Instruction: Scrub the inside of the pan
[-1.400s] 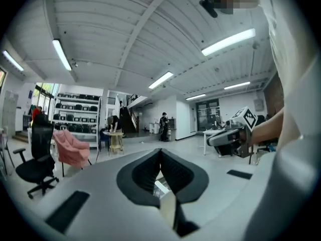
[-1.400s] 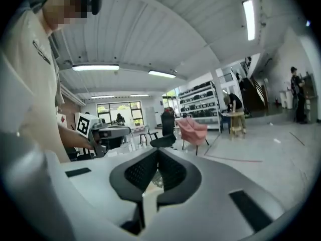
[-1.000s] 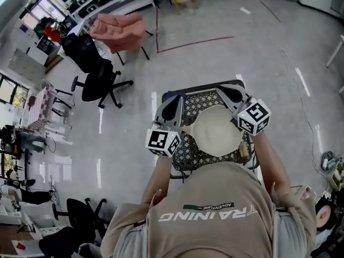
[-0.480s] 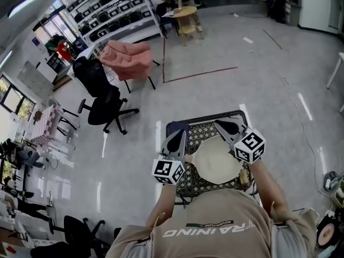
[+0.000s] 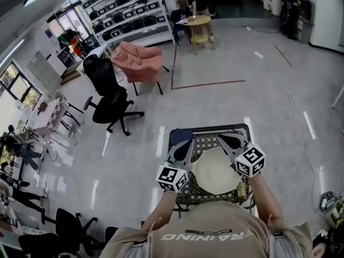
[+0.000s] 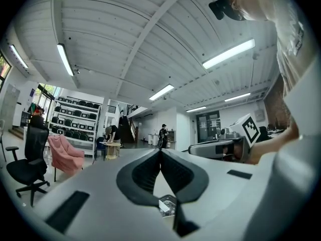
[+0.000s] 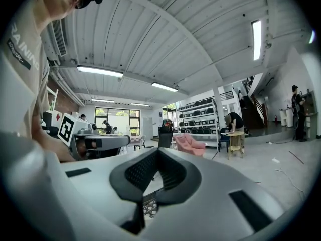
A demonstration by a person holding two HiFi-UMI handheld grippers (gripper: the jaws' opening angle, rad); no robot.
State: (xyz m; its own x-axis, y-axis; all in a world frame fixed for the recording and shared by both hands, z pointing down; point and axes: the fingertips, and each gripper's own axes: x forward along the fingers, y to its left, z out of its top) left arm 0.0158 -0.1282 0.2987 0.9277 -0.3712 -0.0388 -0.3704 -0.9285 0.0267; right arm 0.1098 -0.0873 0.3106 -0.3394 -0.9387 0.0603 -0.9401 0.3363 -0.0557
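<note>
Pink upholstered armchair (image 5: pixel 138 61) on grey floor. Black swivel office chair (image 5: pixel 107 93) just beside armchair, lower left. White shelving racks (image 5: pixel 126 7) behind armchair. Round wooden table (image 5: pixel 199 20) farther right. Red floor tape (image 5: pixel 212 84) right of armchair.

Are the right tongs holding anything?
No, the right tongs are shut tip to tip with nothing between them.
</note>
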